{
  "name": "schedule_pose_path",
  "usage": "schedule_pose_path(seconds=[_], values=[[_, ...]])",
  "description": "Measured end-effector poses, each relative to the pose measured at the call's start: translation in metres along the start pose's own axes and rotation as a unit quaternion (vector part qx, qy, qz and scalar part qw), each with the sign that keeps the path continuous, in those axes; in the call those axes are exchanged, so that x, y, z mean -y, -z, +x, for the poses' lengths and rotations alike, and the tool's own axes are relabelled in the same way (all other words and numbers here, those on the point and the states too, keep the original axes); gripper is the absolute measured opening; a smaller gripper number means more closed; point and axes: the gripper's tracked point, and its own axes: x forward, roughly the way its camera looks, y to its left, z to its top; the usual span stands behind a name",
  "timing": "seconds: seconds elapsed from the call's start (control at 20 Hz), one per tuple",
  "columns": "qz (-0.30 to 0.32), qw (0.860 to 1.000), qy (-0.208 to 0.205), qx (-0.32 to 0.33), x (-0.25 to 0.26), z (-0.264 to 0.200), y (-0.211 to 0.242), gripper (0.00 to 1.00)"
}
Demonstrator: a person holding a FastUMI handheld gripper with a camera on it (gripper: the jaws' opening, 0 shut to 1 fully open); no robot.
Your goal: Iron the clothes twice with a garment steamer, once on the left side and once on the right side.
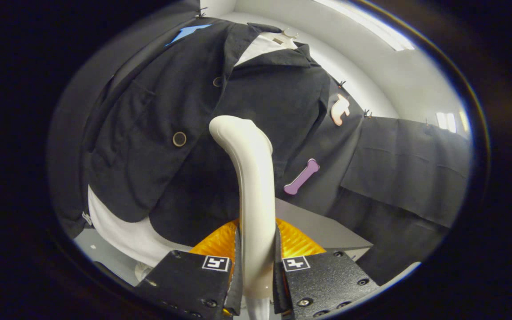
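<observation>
A dark jacket (185,115) with round buttons hangs over a white shirt, straight ahead of me. My gripper (257,262) is shut on the cream-white handle of the garment steamer (252,178), which rises between the fingers. The steamer's curved head (234,129) bends toward the jacket's front, near the middle below the lapels. Whether the head touches the cloth I cannot tell. The white shirt (127,231) shows at the collar and below the jacket's hem.
A grey table (322,226) stands just beyond the fingers, under the jacket's hem. Black cloth (407,169) hangs as the wall to the right of the jacket. White booth walls and a ceiling light lie above.
</observation>
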Motion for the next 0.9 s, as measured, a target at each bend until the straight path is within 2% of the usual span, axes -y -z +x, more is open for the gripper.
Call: schedule_pose_path(seconds=[0.55, 0.9], values=[[-0.029, 0.999, -0.004, -0.038, -0.018, -0.007, 0.056, 0.3], [-0.029, 0.995, -0.028, -0.086, -0.032, -0.01, 0.113, 0.3]])
